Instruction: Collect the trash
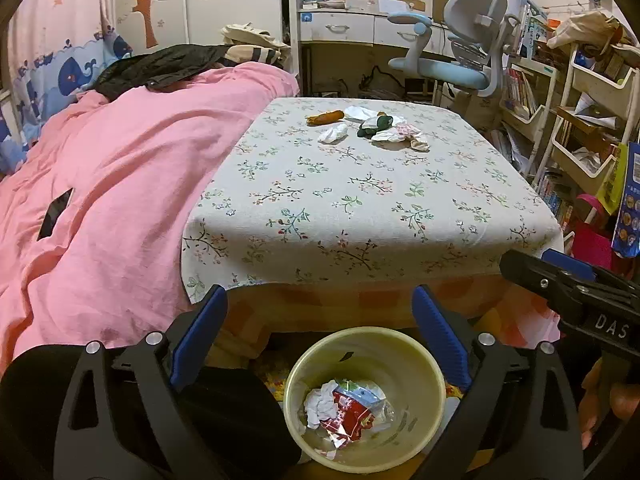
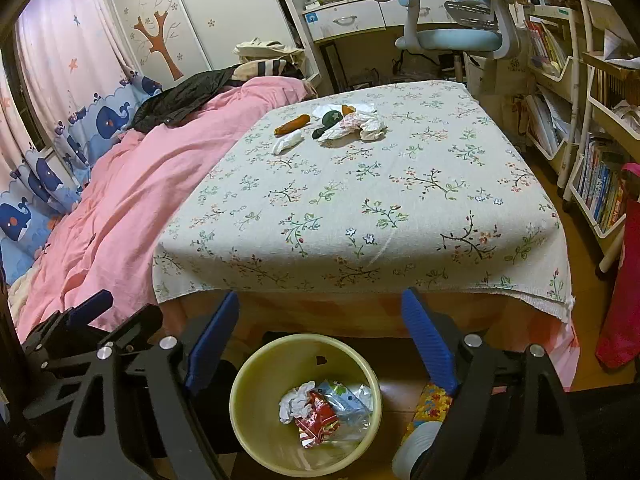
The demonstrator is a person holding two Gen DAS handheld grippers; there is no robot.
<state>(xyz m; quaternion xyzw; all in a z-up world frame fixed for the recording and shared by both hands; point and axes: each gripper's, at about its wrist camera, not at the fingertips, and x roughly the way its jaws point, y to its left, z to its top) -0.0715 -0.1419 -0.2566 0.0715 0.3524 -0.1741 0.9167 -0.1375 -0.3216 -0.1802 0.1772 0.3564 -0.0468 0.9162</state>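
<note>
I hold both grippers, left [image 1: 320, 332] and right [image 2: 320, 332], spread wide and empty over the bin [image 2: 256, 364] to drop trash; more scraps [image 2: 352, 122] lie on the table beyond the bin.

My left gripper [image 1: 320, 332] is a black plastic frame with triangular cut-outs in its arms, round silver screw heads at the pivots, and two fingers faced with ribbed blue pads [image 1: 200, 334]. My right gripper [image 2: 320, 336] is built the same way: black linkage arms with cut-outs, silver screws, blue ridged pads [image 2: 426, 338] on the inner faces. In the left wrist view the right tool's black body carries white letters reading "DAS" beside small screws and a blue pad tip, with a hand [image 1: 604, 404] under it.
</note>
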